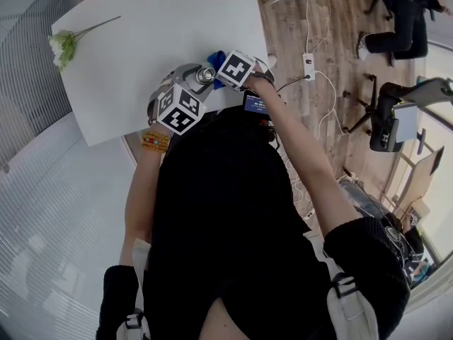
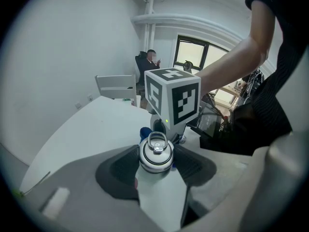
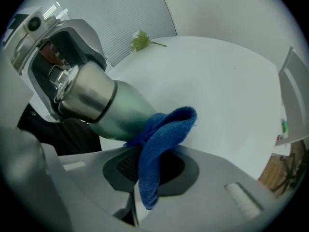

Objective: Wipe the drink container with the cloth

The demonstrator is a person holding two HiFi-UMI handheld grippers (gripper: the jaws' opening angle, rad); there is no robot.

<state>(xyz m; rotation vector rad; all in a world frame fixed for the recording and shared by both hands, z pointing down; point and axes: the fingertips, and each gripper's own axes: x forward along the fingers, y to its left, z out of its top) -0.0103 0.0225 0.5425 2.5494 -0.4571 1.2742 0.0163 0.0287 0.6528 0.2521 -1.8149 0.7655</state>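
Observation:
The drink container (image 3: 104, 105) is a pale green metal bottle with a steel cap (image 2: 155, 152) and a ring handle. My left gripper (image 2: 155, 166) is shut on its cap end and holds it above the near edge of the white table (image 1: 163, 41). My right gripper (image 3: 145, 170) is shut on a blue cloth (image 3: 161, 139), which is folded over and pressed against the bottle's body. In the head view the bottle's cap (image 1: 205, 74) shows between the two marker cubes, with the blue cloth (image 1: 216, 61) just behind it.
A white flower with a green stem (image 1: 67, 42) lies at the table's far left. A white chair (image 2: 116, 86) stands past the table. Cables and a power adapter (image 1: 308, 64) lie on the wooden floor to the right. A seated person (image 2: 147, 64) is far off.

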